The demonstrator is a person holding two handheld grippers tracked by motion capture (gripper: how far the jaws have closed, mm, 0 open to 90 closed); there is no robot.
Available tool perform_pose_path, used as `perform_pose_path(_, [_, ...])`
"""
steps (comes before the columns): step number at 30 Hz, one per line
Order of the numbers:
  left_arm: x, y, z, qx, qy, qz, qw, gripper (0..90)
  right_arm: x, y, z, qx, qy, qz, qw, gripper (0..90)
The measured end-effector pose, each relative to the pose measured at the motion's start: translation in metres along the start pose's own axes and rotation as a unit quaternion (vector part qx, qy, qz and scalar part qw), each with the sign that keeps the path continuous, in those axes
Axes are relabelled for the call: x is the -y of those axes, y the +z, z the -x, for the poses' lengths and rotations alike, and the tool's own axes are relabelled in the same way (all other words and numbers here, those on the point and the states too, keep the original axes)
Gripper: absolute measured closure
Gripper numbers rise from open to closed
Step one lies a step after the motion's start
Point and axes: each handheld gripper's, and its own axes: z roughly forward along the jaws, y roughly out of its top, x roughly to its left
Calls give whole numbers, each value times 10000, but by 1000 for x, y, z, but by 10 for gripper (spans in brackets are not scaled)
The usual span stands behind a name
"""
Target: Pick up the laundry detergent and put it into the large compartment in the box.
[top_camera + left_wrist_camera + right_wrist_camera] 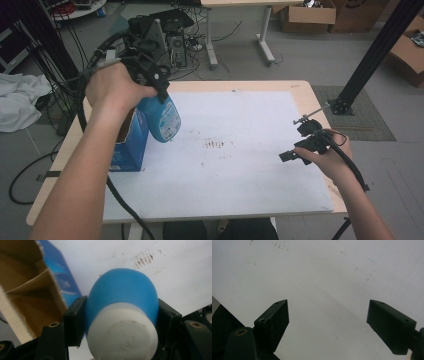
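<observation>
My left gripper point(159, 89) is shut on a blue bottle point(164, 119) with a white cap point(123, 336). It holds the bottle in the air, tilted, over the left part of the table. In the left gripper view both pads point(75, 319) press on the blue bottle point(122, 293) just below the cap. Beneath and beside the bottle stands an open blue cardboard box point(131, 146), its brown inside point(27, 290) facing up. My right gripper point(298, 141) hovers low near the table's right edge, open, with nothing between the jaws point(328, 320).
A white sheet point(235, 170) covers the table, with a patch of brown marks point(215, 145) at its middle. Cables and a computer case point(175, 47) lie on the floor beyond the far edge. A black frame post point(370, 60) rises at the right.
</observation>
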Motion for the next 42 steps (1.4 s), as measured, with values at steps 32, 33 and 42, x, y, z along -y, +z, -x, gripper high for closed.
perform_pose_path(32, [37,-32,-102,-766,-1928,171,9781,377,3,-2,8,17,48,5,10000,184])
perform_pose_path(33, [37,-29,-102,-788,-1916,138,9782,377,3,-2,9,13,45,13,10000,183])
perform_pose_path(42, [38,0,-107,-747,-1919,8,9786,377,4,1,8,-20,88,1,10000,185])
